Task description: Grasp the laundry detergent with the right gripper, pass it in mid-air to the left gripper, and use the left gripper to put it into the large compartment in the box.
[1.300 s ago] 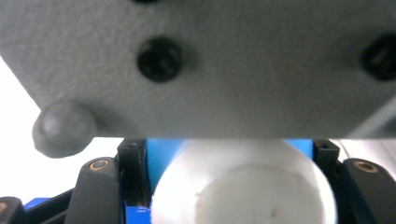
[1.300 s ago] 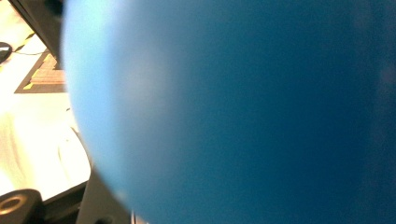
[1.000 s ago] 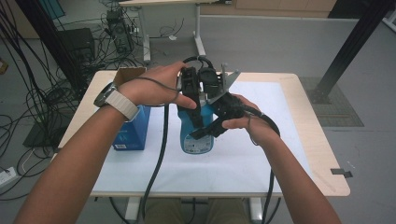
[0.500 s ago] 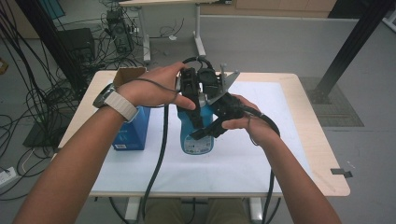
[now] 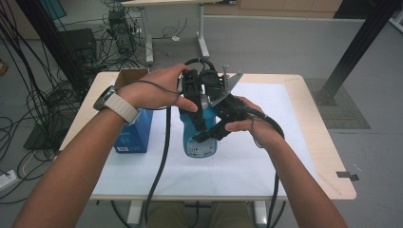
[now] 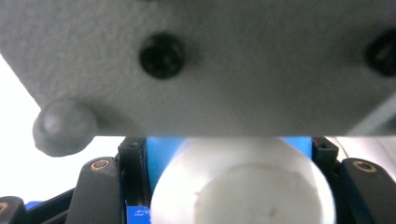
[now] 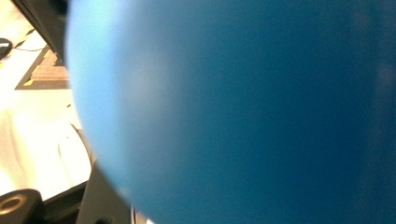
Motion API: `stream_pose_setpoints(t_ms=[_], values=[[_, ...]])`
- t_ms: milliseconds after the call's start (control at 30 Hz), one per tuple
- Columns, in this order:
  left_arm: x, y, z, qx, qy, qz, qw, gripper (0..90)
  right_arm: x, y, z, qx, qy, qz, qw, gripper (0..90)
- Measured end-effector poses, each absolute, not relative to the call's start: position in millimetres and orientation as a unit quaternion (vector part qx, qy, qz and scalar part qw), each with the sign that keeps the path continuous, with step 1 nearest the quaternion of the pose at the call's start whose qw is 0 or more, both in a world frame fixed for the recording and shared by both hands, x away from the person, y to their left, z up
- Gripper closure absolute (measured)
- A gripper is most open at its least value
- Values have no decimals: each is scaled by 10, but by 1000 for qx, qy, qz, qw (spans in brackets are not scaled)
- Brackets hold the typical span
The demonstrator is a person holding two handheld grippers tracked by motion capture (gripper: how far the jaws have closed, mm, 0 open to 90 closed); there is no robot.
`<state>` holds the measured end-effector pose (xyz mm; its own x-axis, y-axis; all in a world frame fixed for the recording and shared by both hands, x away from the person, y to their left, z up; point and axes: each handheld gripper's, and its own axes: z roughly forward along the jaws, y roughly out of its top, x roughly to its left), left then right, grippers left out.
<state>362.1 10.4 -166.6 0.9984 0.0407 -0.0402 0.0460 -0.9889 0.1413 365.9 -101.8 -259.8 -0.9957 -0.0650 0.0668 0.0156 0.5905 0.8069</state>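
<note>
A blue bottle (image 5: 200, 143) stands upright on the white mat (image 5: 266, 161) at the middle of the table. My left gripper (image 5: 196, 110) comes down from above, and in the left gripper view it (image 6: 232, 189) is shut on the bottle's white cap (image 6: 243, 191), with blue plastic (image 6: 161, 154) behind. The grey plate (image 6: 210, 65) of the other gripper hangs just beyond. My right gripper (image 5: 209, 131) reaches in from the right and is shut on the bottle's body. In the right gripper view the blue bottle (image 7: 243, 112) is pressed close, beside one black finger (image 7: 100, 200).
A blue carton (image 5: 135, 133) stands at the left of the mat, with an open cardboard box (image 5: 130, 76) behind it. The wooden table edge (image 5: 332, 156) runs down the right. Cables and a desk frame lie on the floor beyond.
</note>
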Motion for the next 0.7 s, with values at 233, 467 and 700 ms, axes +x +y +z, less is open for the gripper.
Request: stream_pose_setpoints(t_ms=[233,467,700], values=[[3624,109,-1662,997,23,-20,72,373,3663,-1018,-2593,15,-891,-452,44,433],[3627,114,-1667,997,23,-20,74,373,3654,-1018,-2586,9,-893,-448,48,433],[3631,123,-1670,997,23,-19,76,373,3662,-1015,-2586,11,-894,-446,46,433]])
